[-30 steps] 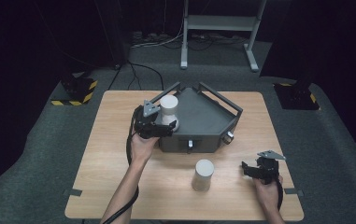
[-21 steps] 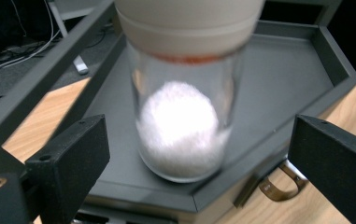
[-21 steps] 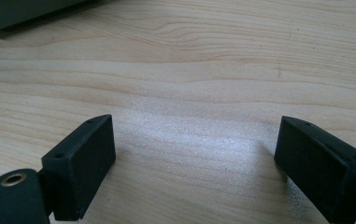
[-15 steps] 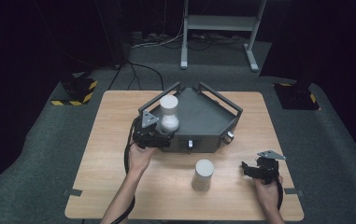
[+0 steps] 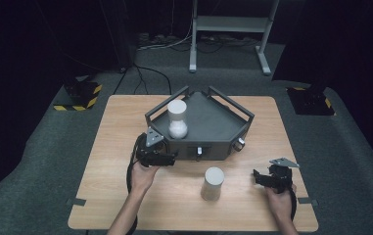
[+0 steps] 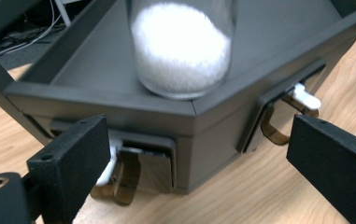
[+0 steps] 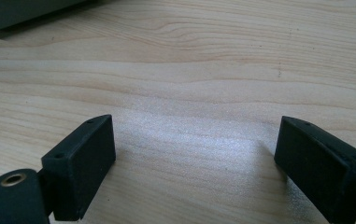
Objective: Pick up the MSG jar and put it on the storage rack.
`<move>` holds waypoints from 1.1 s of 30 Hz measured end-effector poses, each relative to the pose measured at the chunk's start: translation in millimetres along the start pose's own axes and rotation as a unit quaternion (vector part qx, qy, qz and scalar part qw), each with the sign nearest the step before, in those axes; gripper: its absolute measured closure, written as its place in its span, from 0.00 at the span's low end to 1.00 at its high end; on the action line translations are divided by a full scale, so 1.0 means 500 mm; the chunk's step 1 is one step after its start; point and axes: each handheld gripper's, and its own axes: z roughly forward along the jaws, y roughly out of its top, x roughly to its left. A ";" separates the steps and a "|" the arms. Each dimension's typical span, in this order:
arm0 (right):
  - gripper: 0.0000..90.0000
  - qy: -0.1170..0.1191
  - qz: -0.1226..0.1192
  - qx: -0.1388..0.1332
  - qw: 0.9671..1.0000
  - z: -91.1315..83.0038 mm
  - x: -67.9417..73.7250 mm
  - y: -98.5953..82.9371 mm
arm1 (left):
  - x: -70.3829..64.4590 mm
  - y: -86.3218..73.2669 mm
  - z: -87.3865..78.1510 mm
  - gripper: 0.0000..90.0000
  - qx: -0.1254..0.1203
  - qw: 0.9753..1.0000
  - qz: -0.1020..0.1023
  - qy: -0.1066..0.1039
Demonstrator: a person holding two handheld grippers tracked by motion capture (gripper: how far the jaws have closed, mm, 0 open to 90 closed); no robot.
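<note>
A clear jar point(image 5: 177, 119) half full of white powder stands upright on the left part of a dark grey angular box point(image 5: 213, 122) with a raised frame. In the left gripper view the jar point(image 6: 180, 46) rises just beyond the box's front corner point(image 6: 199, 121). My left gripper point(image 5: 170, 159) is open at that front-left corner, with its jaws point(image 6: 199, 172) spread wide and nothing between them. A pale lidded cup point(image 5: 212, 183) stands on the table in front of the box. My right gripper point(image 5: 258, 177) is open, low over bare wood point(image 7: 189, 70) to the right of the cup.
The box's front faces carry small white tabs with amber clips point(image 6: 302, 98) and knobs point(image 5: 241, 142). The wooden table point(image 5: 125, 122) has free room on its left and right sides. Cables and a metal stand point(image 5: 228, 29) lie on the floor beyond the table.
My left gripper has drawn back from the jar toward the person and down to the box's front corner, and the jar stays on the box. The right gripper has not moved.
</note>
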 end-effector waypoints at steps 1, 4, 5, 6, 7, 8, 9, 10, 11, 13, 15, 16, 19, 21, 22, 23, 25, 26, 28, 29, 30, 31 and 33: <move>0.13 0.000 0.000 0.000 1.000 0.000 0.000 0.000 | -0.001 -0.004 0.000 0.07 0.000 1.000 -0.001 -0.001; 0.13 0.000 0.000 0.000 1.000 0.000 0.000 0.000 | -0.004 -0.018 0.003 0.07 0.008 1.000 0.000 -0.005; 0.13 0.000 0.000 0.000 1.000 0.000 0.000 0.000 | -0.005 -0.022 0.005 0.07 0.007 1.000 -0.003 -0.006; 0.13 0.000 0.000 0.000 1.000 0.000 0.000 0.000 | -0.006 -0.026 0.006 0.07 0.010 1.000 -0.002 -0.007; 0.13 0.000 0.000 0.000 1.000 0.000 0.000 0.000 | -0.007 -0.029 0.007 0.07 0.011 1.000 -0.003 -0.006; 0.13 0.000 0.000 0.000 1.000 0.000 0.000 0.000 | -0.007 -0.032 0.008 0.07 0.013 1.000 -0.001 -0.007; 0.13 0.000 0.000 0.000 1.000 0.000 0.000 0.000 | -0.007 -0.036 0.010 0.07 0.015 1.000 -0.002 -0.007; 0.13 0.000 0.000 0.000 1.000 0.000 0.000 0.000 | -0.008 -0.039 0.011 0.07 0.016 1.000 -0.003 -0.007; 0.13 0.000 0.000 0.000 1.000 0.000 0.000 0.000 | -0.008 -0.041 0.012 0.07 0.018 1.000 -0.002 -0.007; 0.13 0.000 0.000 0.000 1.000 0.000 0.000 0.000 | -0.008 -0.047 0.014 0.07 0.020 1.000 -0.002 -0.007; 0.13 0.000 0.000 0.000 1.000 0.000 0.000 0.000 | -0.009 -0.049 0.015 0.07 0.023 1.000 -0.002 -0.008; 0.13 0.000 0.000 0.000 1.000 0.000 0.000 0.000 | -0.012 -0.055 0.017 0.07 0.027 1.000 0.000 -0.007; 0.13 0.000 0.000 0.000 1.000 0.000 0.000 0.000 | -0.015 -0.066 0.024 0.07 0.036 0.999 0.000 -0.008; 0.13 0.000 0.000 0.000 1.000 0.000 0.000 0.000 | -0.016 -0.069 0.027 0.07 0.040 0.999 0.000 -0.008; 0.13 0.000 0.000 0.000 1.000 0.000 0.000 0.000 | -0.017 -0.074 0.033 0.07 0.049 0.999 -0.001 -0.008; 0.13 0.000 0.000 0.000 1.000 0.000 0.000 0.000 | -0.019 -0.078 0.038 0.07 0.053 0.999 -0.003 -0.009; 0.13 0.000 0.000 0.000 1.000 0.000 0.000 0.000 | -0.021 -0.084 0.046 0.07 0.059 0.998 -0.003 -0.009; 0.13 0.000 0.000 0.000 1.000 0.000 0.000 0.000 | -0.022 -0.087 0.050 0.07 0.063 0.998 -0.003 -0.010; 0.13 0.000 0.000 0.000 1.000 0.000 0.000 0.000 | -0.024 -0.092 0.056 0.07 0.067 0.998 -0.004 -0.012; 0.13 0.000 0.000 0.000 1.000 0.000 0.000 0.000 | -0.025 -0.095 0.061 0.07 0.070 0.997 -0.004 -0.011; 0.13 0.000 0.000 0.000 1.000 0.000 0.000 0.000 | -0.025 -0.096 0.064 0.07 0.073 0.997 -0.004 -0.011; 0.13 0.000 0.000 0.000 1.000 0.000 0.000 0.000 | -0.025 -0.099 0.070 0.07 0.077 0.997 -0.006 -0.013; 0.13 0.000 0.000 0.000 1.000 0.000 0.000 0.000 | -0.025 -0.101 0.075 0.07 0.081 0.997 -0.007 -0.013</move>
